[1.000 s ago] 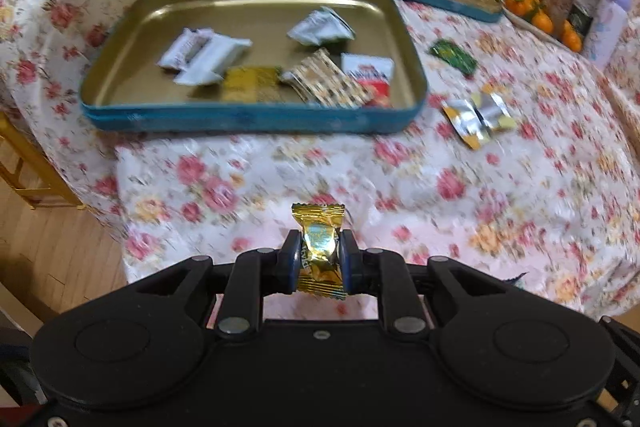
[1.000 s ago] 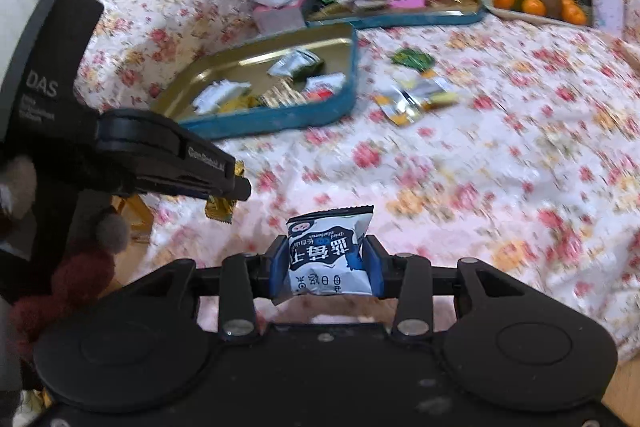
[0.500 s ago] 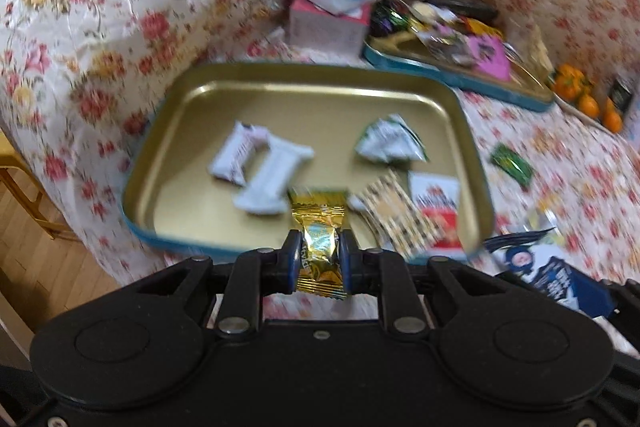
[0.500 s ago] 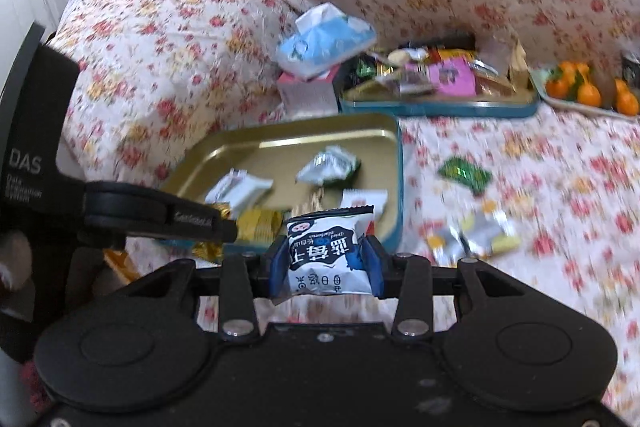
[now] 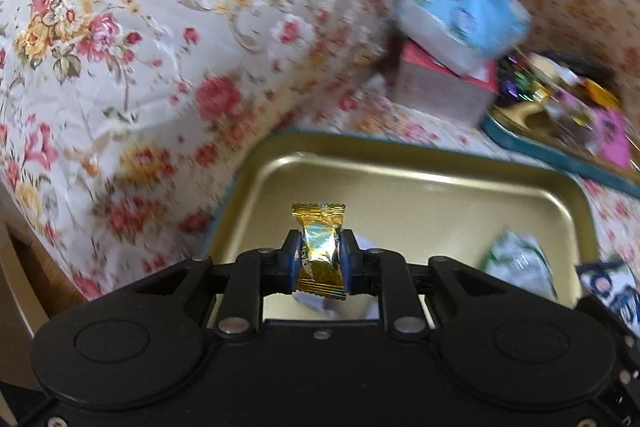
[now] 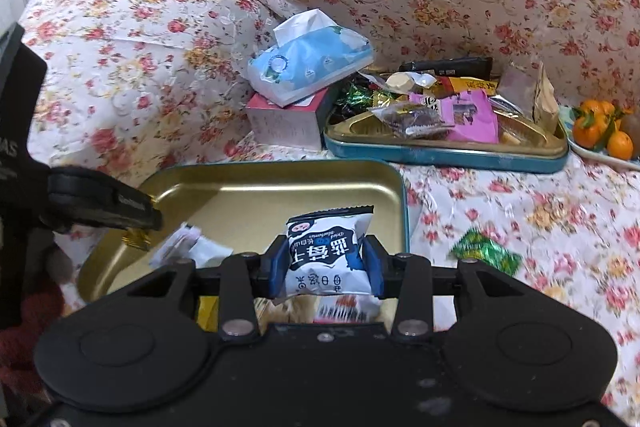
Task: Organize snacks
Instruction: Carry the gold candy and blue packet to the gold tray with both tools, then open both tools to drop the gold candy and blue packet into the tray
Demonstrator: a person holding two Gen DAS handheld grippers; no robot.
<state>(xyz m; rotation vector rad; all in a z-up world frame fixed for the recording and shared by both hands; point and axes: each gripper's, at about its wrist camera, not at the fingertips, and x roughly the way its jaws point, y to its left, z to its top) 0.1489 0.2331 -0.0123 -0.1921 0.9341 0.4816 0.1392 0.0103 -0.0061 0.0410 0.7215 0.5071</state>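
Observation:
My left gripper holds a gold-wrapped candy between its blue pads, over the near left part of the gold tray. Its jaws are beginning to open, though the pads still touch the candy. My right gripper is shut on a blue-and-white snack packet, held upright above the near edge of the same tray. The right wrist view shows the left gripper at the left, the gold candy hanging beneath it. White wrappers and a green-white packet lie in the tray.
A second teal-rimmed tray piled with snacks sits behind. A tissue pack rests on a pink box beside it. Oranges lie far right. A green wrapper lies on the floral cloth right of the gold tray.
Both grippers have moved forward from the cloth's edge to over the gold tray, each still carrying its snack. The left view has swung left toward the cushion.

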